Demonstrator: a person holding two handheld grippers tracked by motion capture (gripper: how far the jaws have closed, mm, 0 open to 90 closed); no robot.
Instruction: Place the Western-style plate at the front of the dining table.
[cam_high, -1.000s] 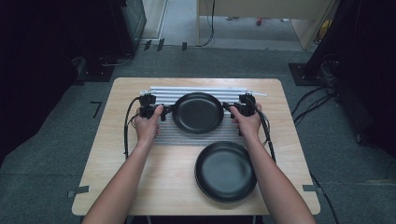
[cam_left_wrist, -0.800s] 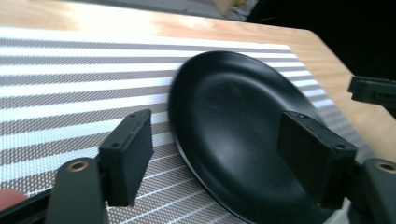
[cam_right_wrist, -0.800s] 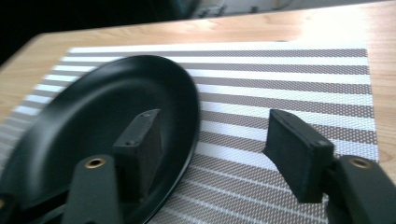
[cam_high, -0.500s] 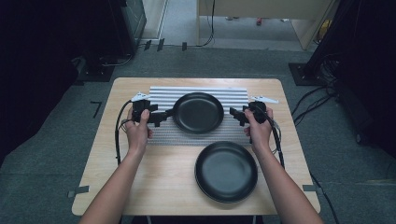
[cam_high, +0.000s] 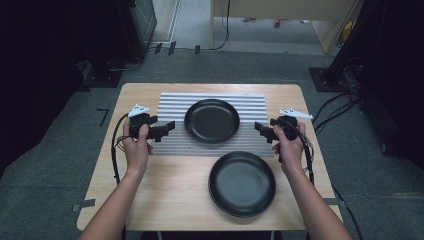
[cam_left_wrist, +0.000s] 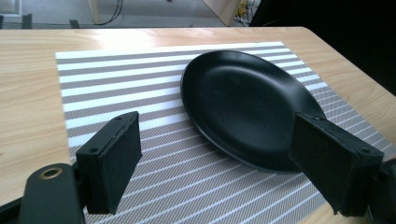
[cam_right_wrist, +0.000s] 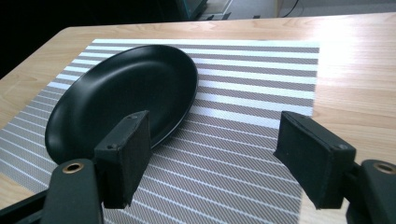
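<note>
I hold my left hand-held gripper (cam_high: 167, 128) at the left edge of the striped mat (cam_high: 170, 107), its jaws spread wide and gripping nothing. In the left gripper view the two black pads (cam_left_wrist: 114, 161) stand well apart, with the mat and the near rim of a black plate (cam_left_wrist: 243, 105) showing between them. The jaws point toward that plate but do not touch it.

My right hand-held gripper (cam_high: 261, 129) sits at the right edge of the mat, also spread wide and empty. In the right gripper view its pads (cam_right_wrist: 126, 156) frame bare mat, and the plate lies behind the left-hand pad, clear of it.

The plate on the mat (cam_high: 212, 120) rests flat at about the mat's middle, between my two grippers and apart from both. It is dark, matte and shallow, with a low raised rim.

A second black plate (cam_high: 242, 183) lies flat on the bare wood of the surface (cam_high: 165, 195), nearer to me than the mat and toward my right side. Its far rim is just beside the mat's near edge. My right hand (cam_high: 290, 147) is close to its right rim, but I cannot tell whether they touch.

My left hand (cam_high: 136, 147) rests over the wood just left of the mat. A dark cable (cam_high: 114, 155) loops from the left gripper along my forearm.
</note>
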